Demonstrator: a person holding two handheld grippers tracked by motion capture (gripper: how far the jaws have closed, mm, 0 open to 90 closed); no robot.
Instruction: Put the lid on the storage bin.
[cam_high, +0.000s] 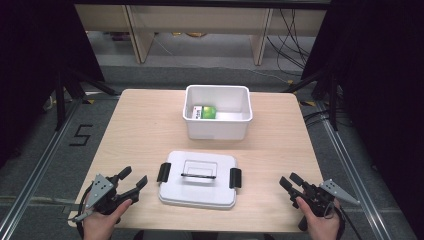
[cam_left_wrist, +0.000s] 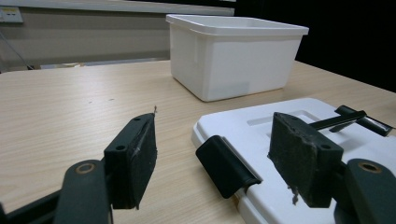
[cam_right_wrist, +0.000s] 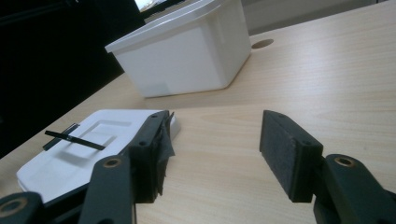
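Nearest to the camera in the high view are the two hands at the near edge of the table (cam_high: 145, 130), each holding a gripper. The table is the largest thing: a light wooden top with rounded corners. Wide bare wood lies on the left and on the right of the middle things, so both sides have free room.

The white box (cam_high: 217, 129) stands in the far half, close to the far edge, open at the top. Inside it, at its left side, lies a small green and white packet (cam_high: 205, 112). Between the box and the lid there is a strip of bare wood; they do not touch.

The white lid (cam_high: 198, 179) lies flat in the near half, in the middle, between the two grippers and apart from both. It is rectangular with rounded corners, and has a black clip (cam_high: 163, 172) on its left end, one more on its right end, and a thin black handle (cam_high: 198, 176) across a sunken field in the centre.

The left gripper (cam_high: 134, 179) is near the left front corner, its jaws apart and empty, pointing to the lid. The right gripper (cam_high: 289, 181) is near the right front edge, its jaws also wide apart with nothing between them.
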